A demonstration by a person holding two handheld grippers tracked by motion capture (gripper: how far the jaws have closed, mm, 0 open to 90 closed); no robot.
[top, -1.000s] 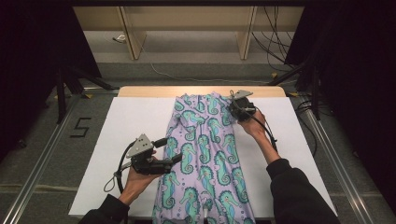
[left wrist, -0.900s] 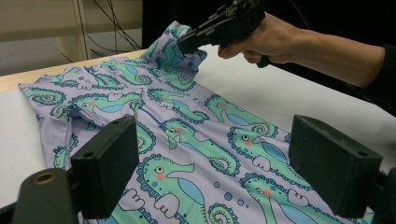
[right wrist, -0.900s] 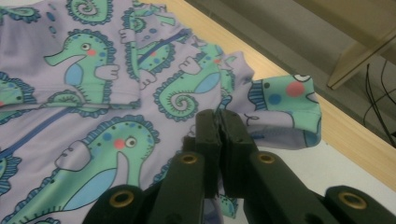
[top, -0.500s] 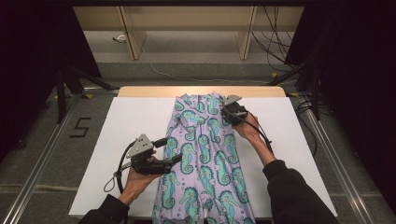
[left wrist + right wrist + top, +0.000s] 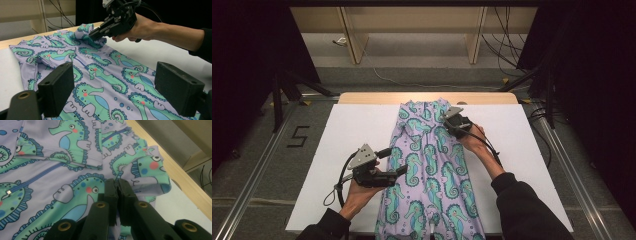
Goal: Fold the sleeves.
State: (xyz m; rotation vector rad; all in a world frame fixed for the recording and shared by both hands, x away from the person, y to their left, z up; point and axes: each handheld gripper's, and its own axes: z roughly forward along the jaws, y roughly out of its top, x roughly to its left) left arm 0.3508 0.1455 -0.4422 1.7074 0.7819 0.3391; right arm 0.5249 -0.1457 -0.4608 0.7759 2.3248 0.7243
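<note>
A lilac garment (image 5: 427, 165) printed with green seahorses and closed by a blue zipper lies lengthwise on the white table top (image 5: 337, 145). My right gripper (image 5: 446, 120) is at its far right corner, shut on a raised fold of the fabric. In the right gripper view the jaws (image 5: 117, 183) meet on the cloth (image 5: 62, 170). The left gripper view shows that gripper (image 5: 94, 35) pinching the lifted fold. My left gripper (image 5: 394, 161) hovers open at the garment's left edge, its pads wide apart (image 5: 112, 75) above the fabric (image 5: 105, 62) with nothing between them.
The table's wooden far edge (image 5: 362, 97) runs just behind the garment. White surface lies on both sides of the garment. Beyond the table are wooden shelf legs (image 5: 352, 40) and cables (image 5: 507, 30). A "5" mark (image 5: 298, 136) is on the floor at left.
My right gripper has moved left and slightly nearer, carrying the pinched fold inward over the garment. The left gripper has stayed in place.
</note>
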